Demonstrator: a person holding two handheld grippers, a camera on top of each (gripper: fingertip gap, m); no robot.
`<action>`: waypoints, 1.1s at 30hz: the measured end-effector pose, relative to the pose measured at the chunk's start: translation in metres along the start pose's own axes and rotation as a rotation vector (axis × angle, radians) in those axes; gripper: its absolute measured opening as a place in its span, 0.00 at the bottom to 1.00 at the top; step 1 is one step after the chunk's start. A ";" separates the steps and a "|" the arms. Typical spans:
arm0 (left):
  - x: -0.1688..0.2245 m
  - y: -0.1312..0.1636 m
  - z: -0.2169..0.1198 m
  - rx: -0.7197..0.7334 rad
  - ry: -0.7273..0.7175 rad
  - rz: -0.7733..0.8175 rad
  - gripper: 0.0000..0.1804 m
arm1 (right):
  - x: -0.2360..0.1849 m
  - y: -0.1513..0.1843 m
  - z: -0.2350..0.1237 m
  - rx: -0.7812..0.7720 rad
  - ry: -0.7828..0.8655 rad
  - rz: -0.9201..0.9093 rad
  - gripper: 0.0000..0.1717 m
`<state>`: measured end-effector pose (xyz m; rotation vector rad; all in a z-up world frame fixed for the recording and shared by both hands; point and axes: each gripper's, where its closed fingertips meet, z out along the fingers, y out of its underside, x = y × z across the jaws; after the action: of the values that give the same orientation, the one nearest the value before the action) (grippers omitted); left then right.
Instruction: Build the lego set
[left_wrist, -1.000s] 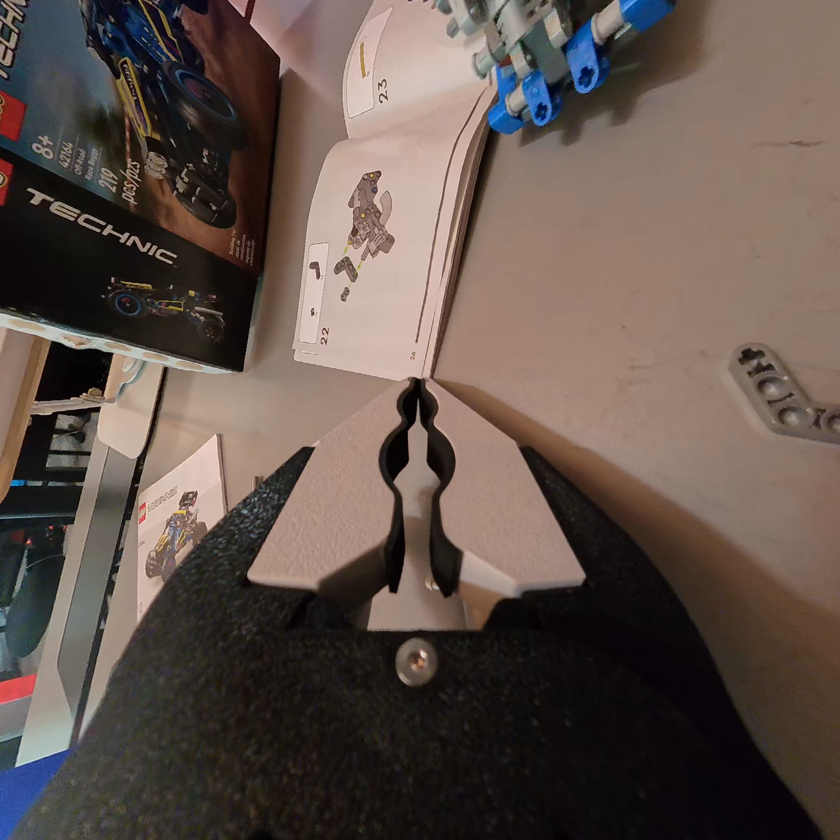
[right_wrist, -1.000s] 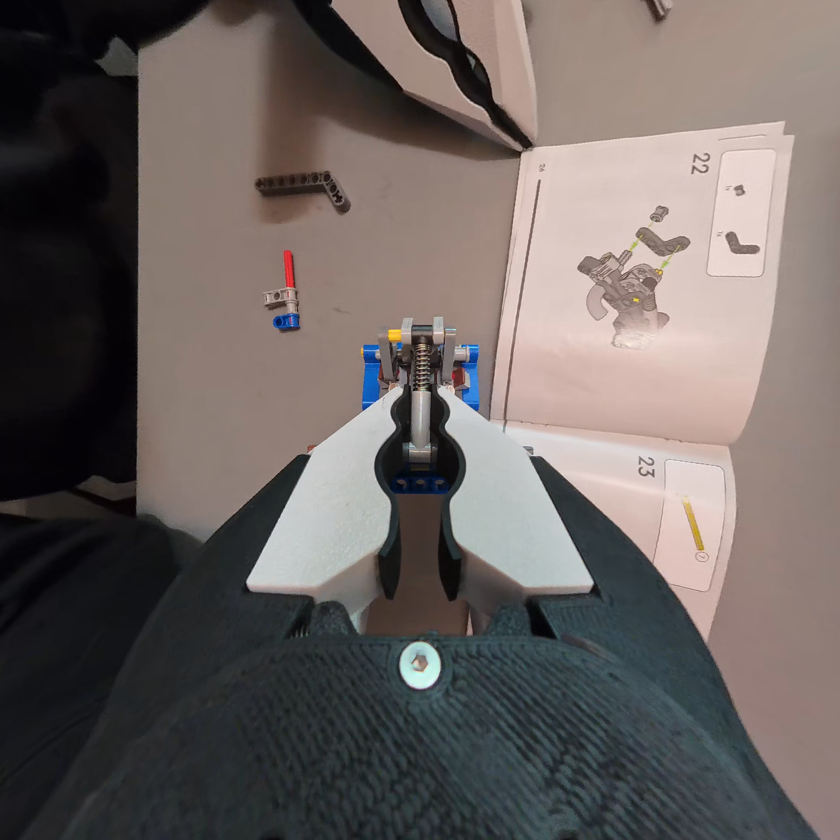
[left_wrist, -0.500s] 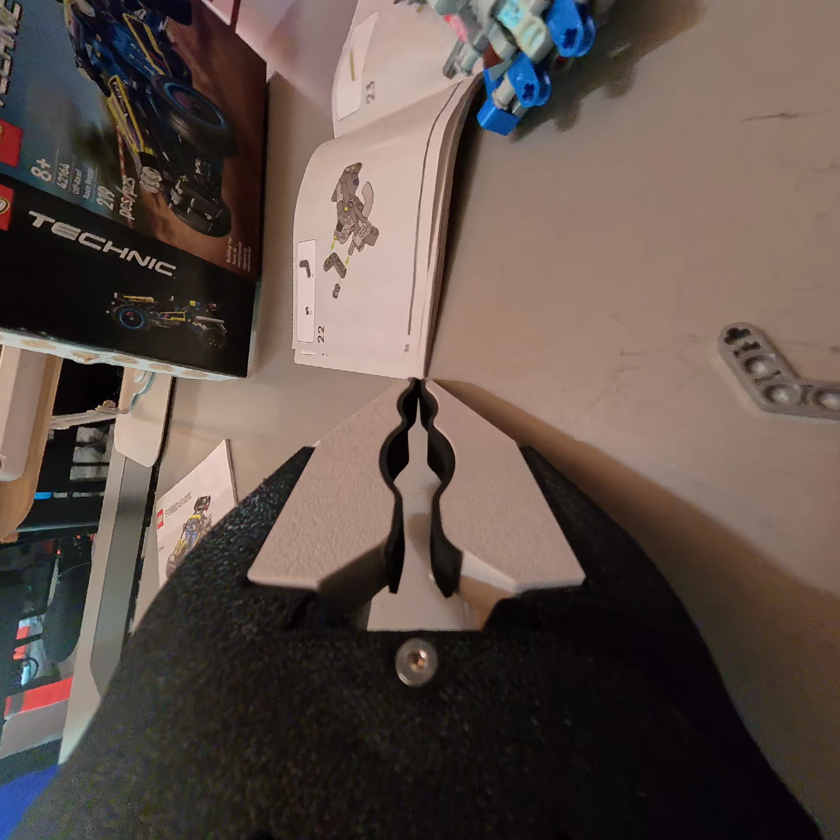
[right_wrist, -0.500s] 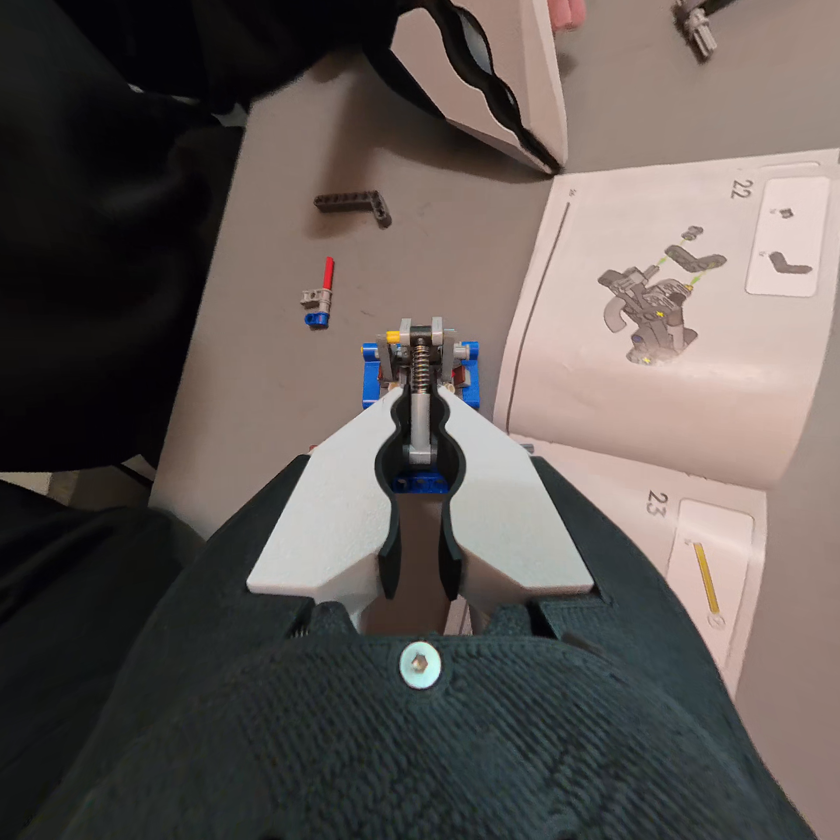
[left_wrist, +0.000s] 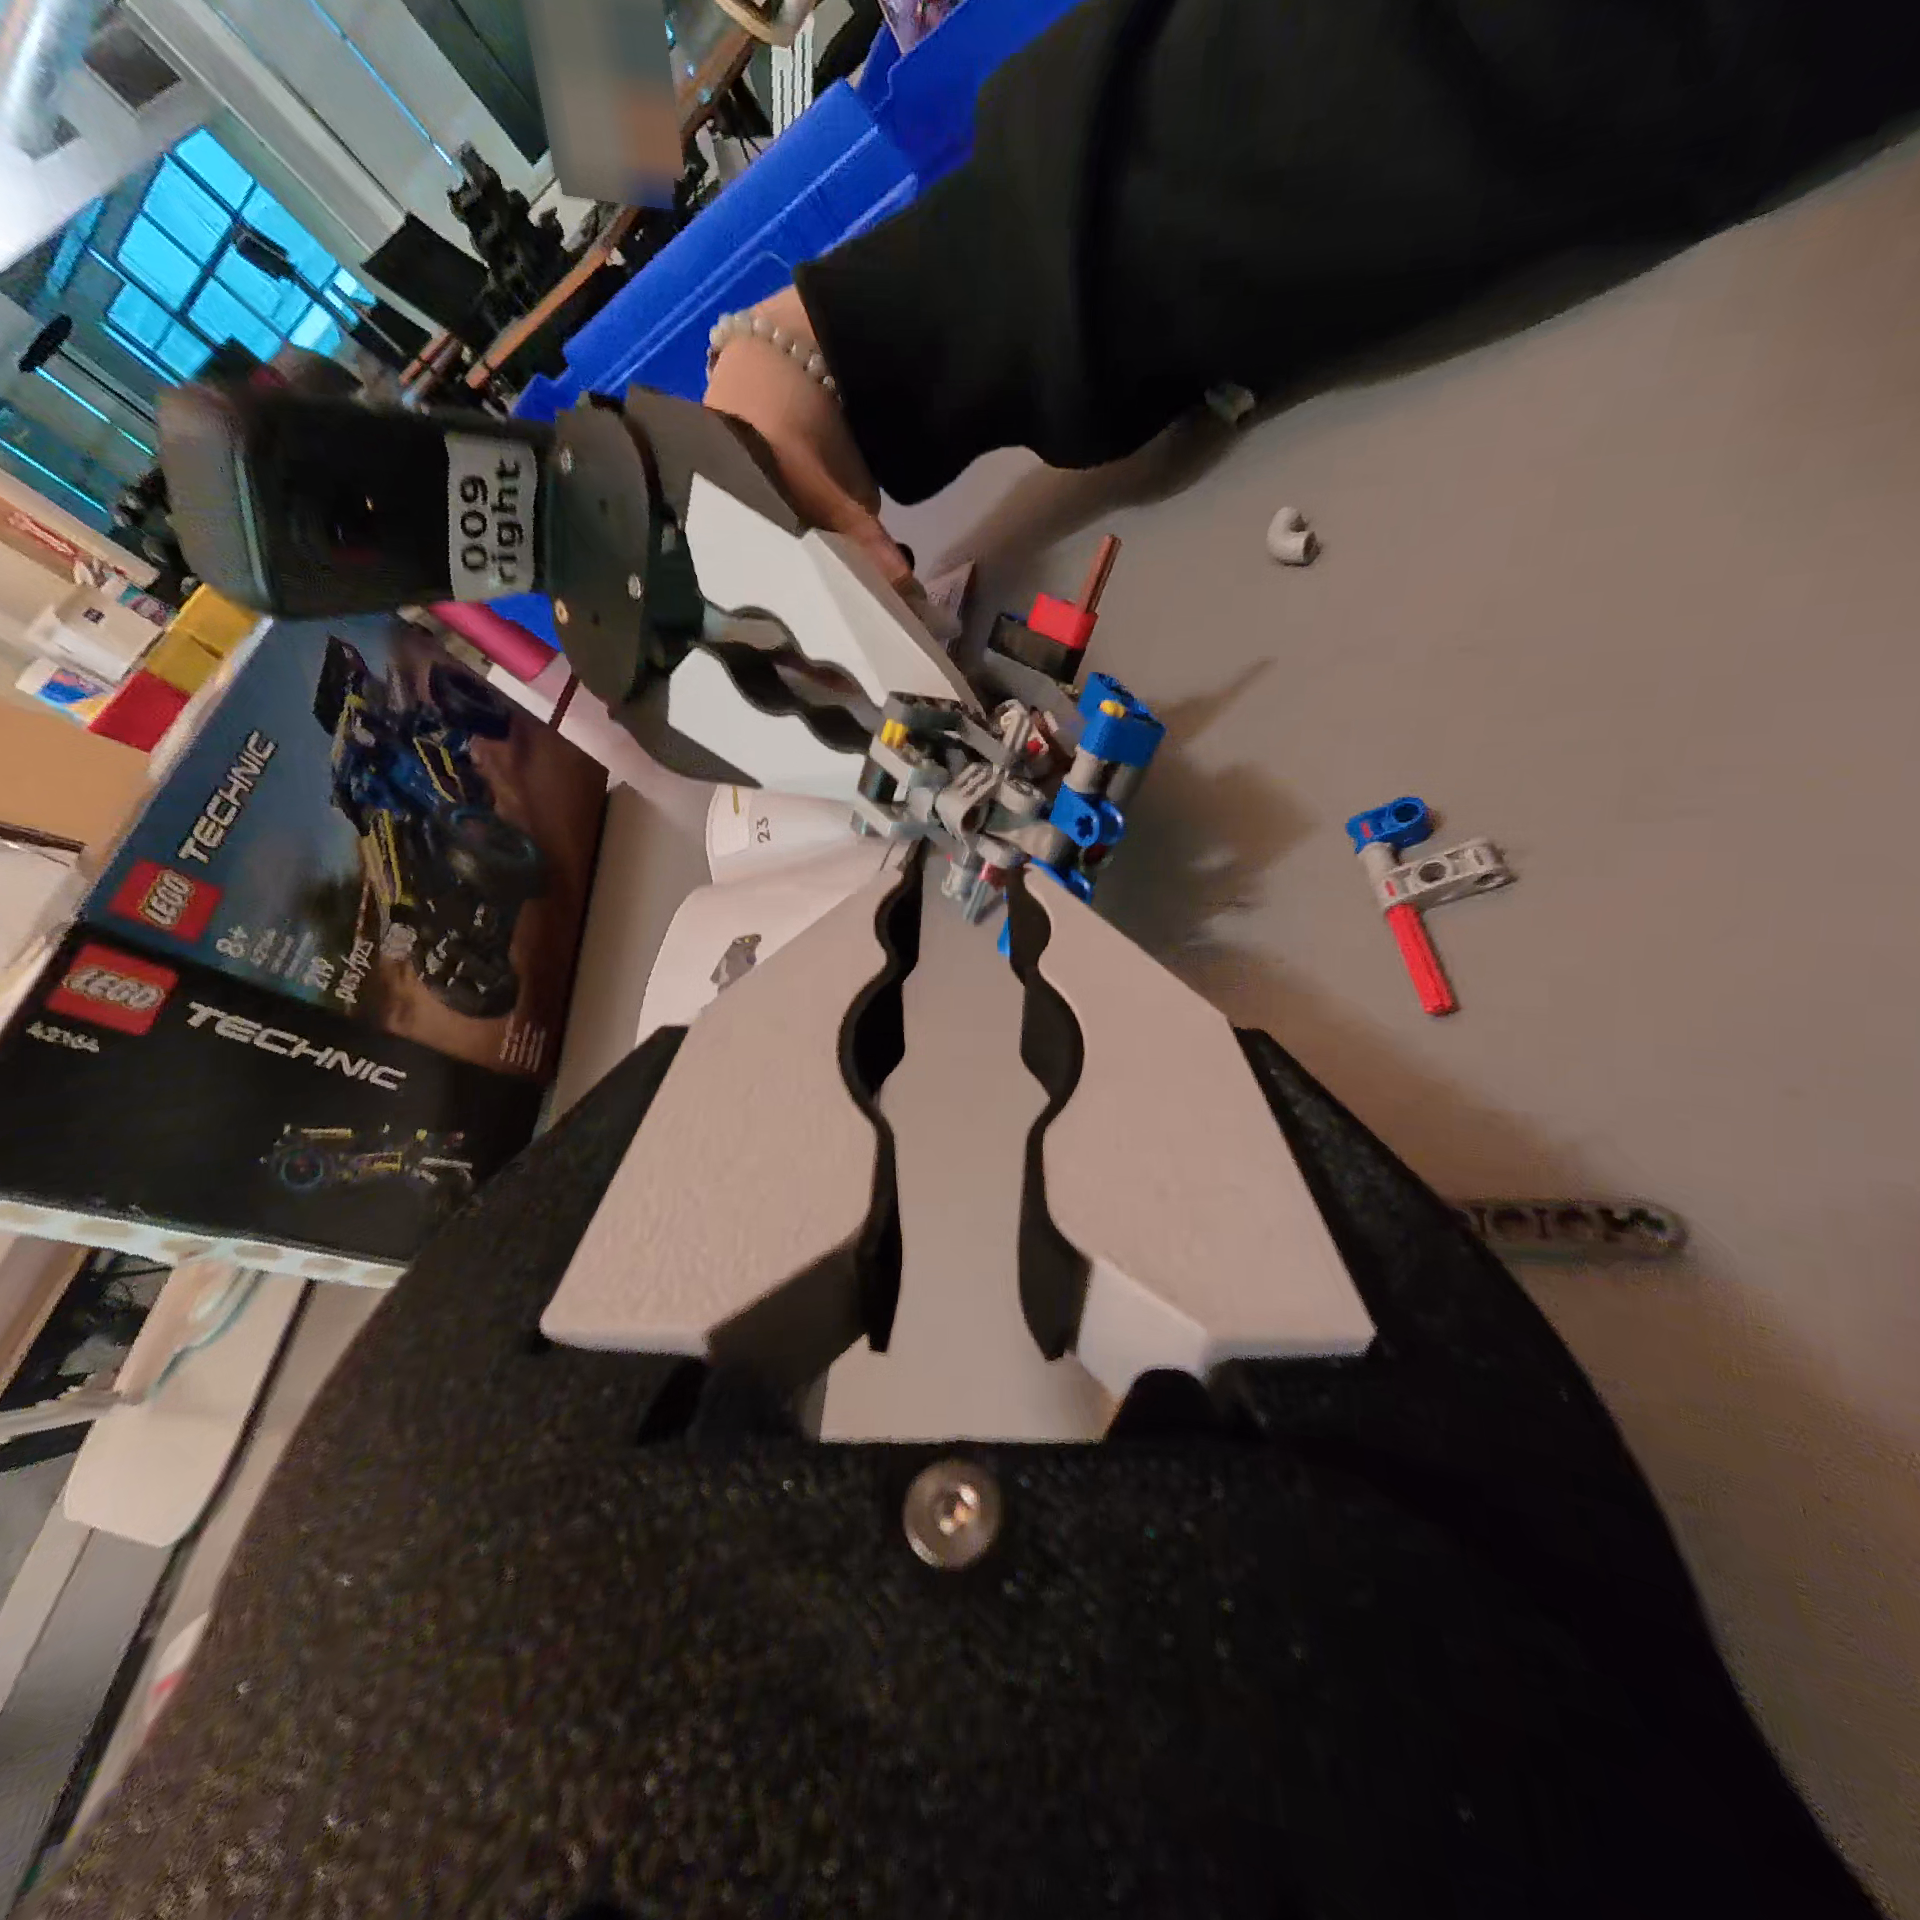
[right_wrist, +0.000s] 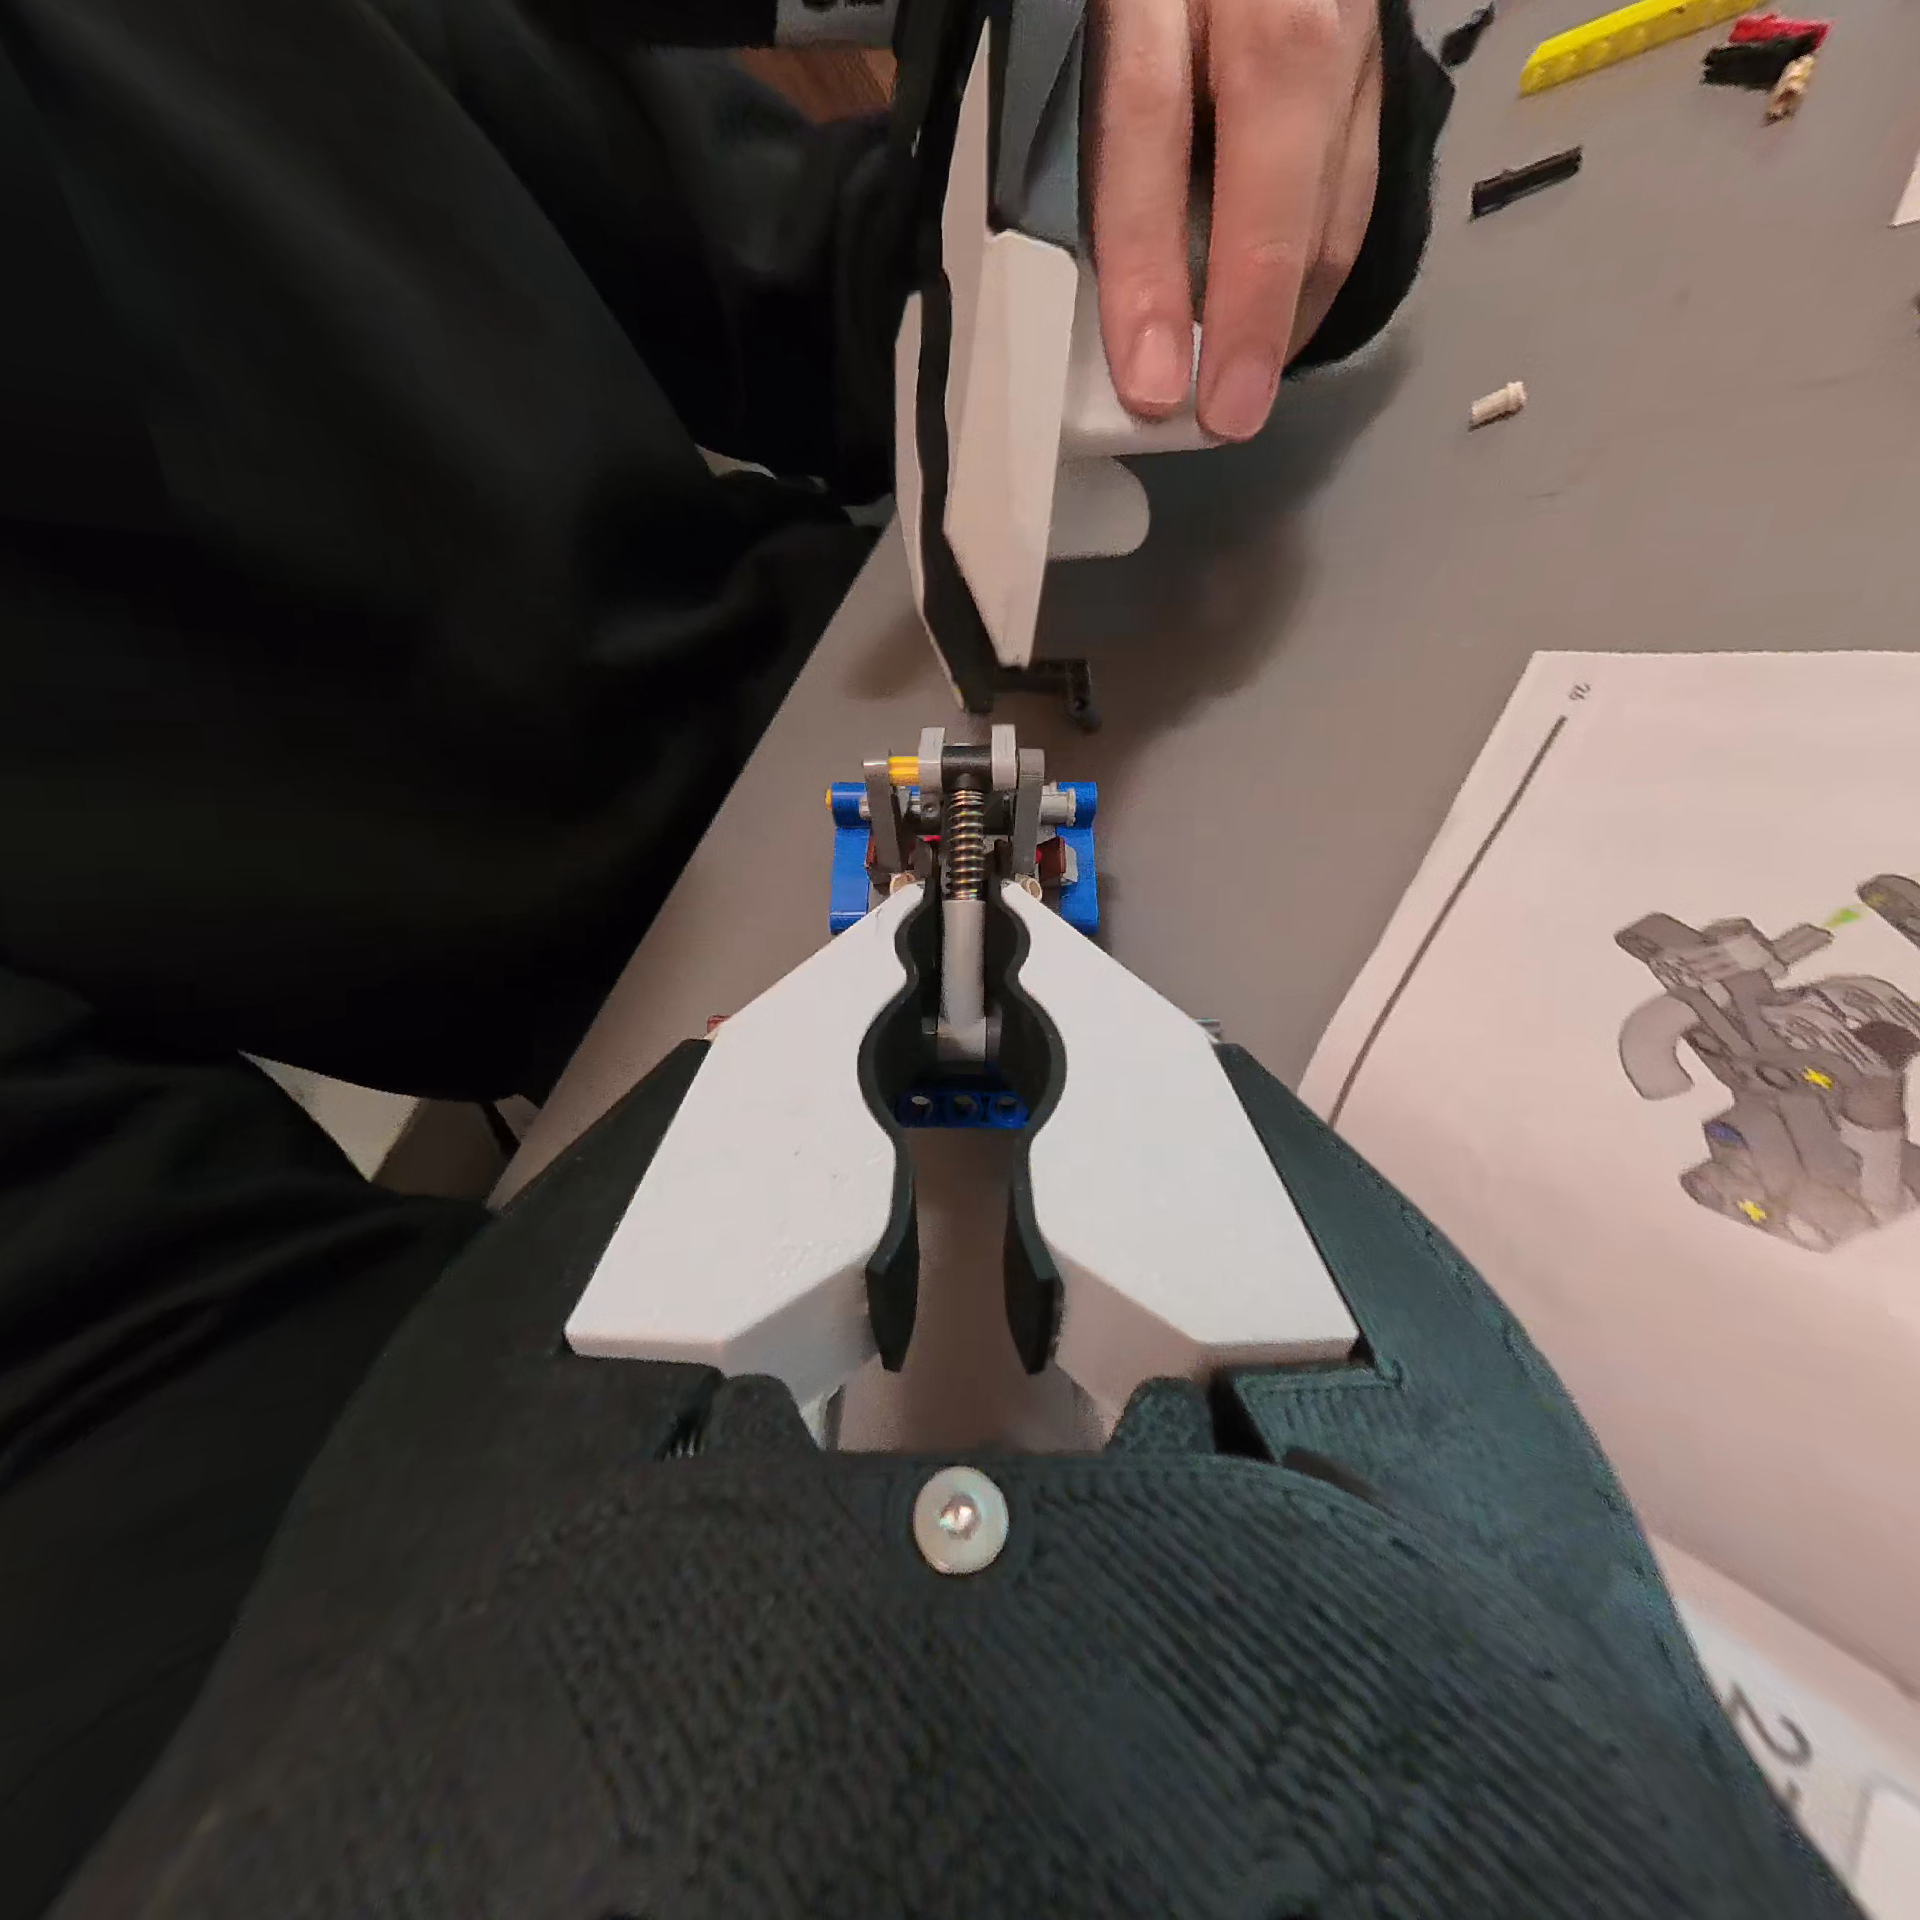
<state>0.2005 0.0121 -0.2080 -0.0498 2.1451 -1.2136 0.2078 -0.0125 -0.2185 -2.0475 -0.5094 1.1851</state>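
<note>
The right tool (right_wrist: 961, 914) is closed on the grey shaft of a small blue and grey brick model (right_wrist: 961, 831), and its two black pads press on this shaft from both sides. The coil spring and the blue frame of the model stick out beyond the fingertips, above the grey tabletop (right_wrist: 1247, 623).

The left tool (left_wrist: 961, 883) has its jaws a little apart, with bare tabletop visible between the pads. Its tips come very close to the model (left_wrist: 997, 790) from the opposite side; I cannot tell if they touch it, and nothing is pressed between them. In the right wrist view this left tool (right_wrist: 971, 665) points down just beyond the model, and a hand (right_wrist: 1216, 208) holds it.

An open instruction booklet (right_wrist: 1558, 935) lies beside the model. A small piece with a red axle, a grey connector and a blue end (left_wrist: 1413, 894) lies near on the tabletop. A dark bent beam (left_wrist: 1569, 1226) lies close to the left tool, and a small grey elbow piece (left_wrist: 1291, 535) is farther away. The dark product box (left_wrist: 291, 935) stands beside the booklet.
</note>
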 end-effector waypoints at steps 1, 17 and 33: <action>0.001 -0.002 0.000 0.005 0.000 0.011 0.08 | 0.000 -0.001 0.002 0.009 -0.016 0.003 0.03; 0.012 -0.009 0.000 0.012 0.047 0.055 0.05 | -0.004 -0.005 0.015 0.033 -0.107 0.004 0.03; 0.015 -0.006 0.001 0.005 0.057 0.050 0.04 | -0.005 -0.002 0.017 0.018 -0.099 -0.007 0.03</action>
<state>0.1881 0.0031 -0.2114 0.0407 2.1794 -1.2044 0.1908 -0.0079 -0.2192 -1.9773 -0.5504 1.2874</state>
